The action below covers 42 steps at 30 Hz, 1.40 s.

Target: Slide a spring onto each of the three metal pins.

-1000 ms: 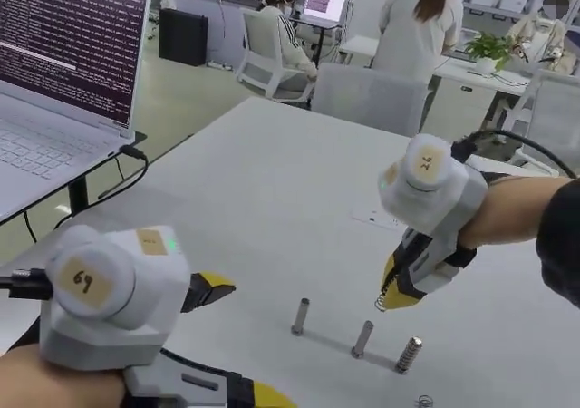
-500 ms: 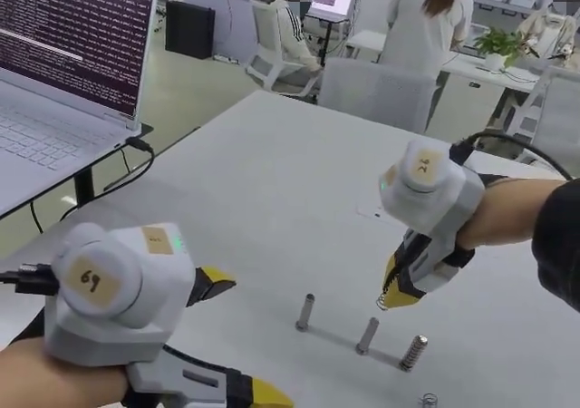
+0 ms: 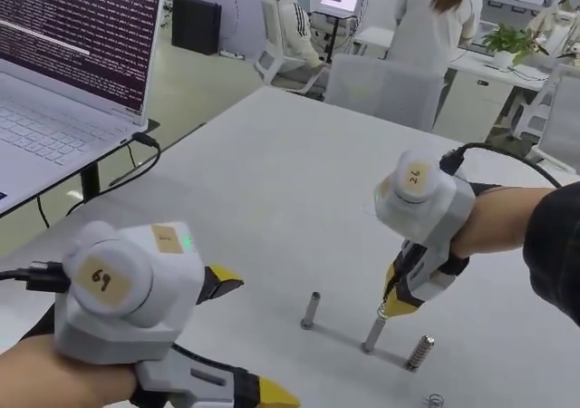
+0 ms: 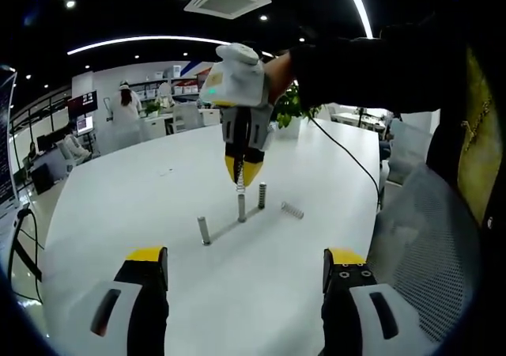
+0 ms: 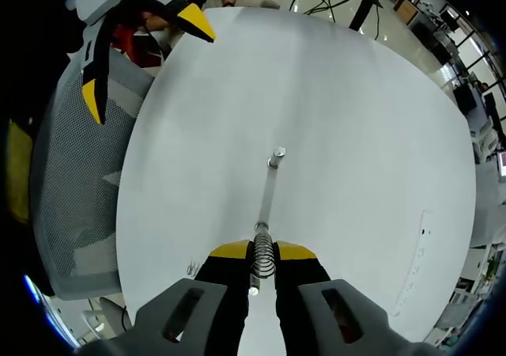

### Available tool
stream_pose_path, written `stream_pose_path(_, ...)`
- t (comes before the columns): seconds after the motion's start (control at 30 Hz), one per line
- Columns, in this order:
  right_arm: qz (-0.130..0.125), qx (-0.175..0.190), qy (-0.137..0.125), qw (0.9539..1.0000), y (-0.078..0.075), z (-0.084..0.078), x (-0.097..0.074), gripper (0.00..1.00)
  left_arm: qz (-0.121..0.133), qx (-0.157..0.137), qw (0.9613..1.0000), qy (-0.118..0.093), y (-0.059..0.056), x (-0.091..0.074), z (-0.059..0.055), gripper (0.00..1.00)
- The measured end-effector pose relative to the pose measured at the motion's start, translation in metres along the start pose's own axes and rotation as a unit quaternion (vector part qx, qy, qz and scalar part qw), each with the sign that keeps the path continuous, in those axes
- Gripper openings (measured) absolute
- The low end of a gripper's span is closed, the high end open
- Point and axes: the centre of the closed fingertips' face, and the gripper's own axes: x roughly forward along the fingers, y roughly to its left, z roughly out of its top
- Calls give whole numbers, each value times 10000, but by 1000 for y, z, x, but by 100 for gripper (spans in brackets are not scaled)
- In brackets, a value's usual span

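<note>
One spring (image 5: 263,258) upright over middle pin (image 4: 242,208), right tongs (image 5: 262,248) pinching it, left tongs (image 4: 245,255) spread

Loose spring (image 3: 435,399) cut off (bottom edge).

The head view looks forward and down from high on the person's side of the row of three short grey metal pins (image 3: 372,333), fairly near them. The left gripper view faces the pins (image 4: 242,207) nearly level, from low over the white table (image 4: 118,206), a little farther back. The right gripper view looks steeply down from close above the pins (image 5: 274,158), past the small coiled steel spring (image 5: 263,257) between its jaws. All three views share the pins and the table around them.
</note>
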Motion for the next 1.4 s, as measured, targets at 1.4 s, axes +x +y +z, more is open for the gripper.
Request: stream_pose_path(1.4, 182, 40, 127, 9997, -1, -6, 18, 8, -33, -75, 10000, 56, 2, 1, -6, 75)
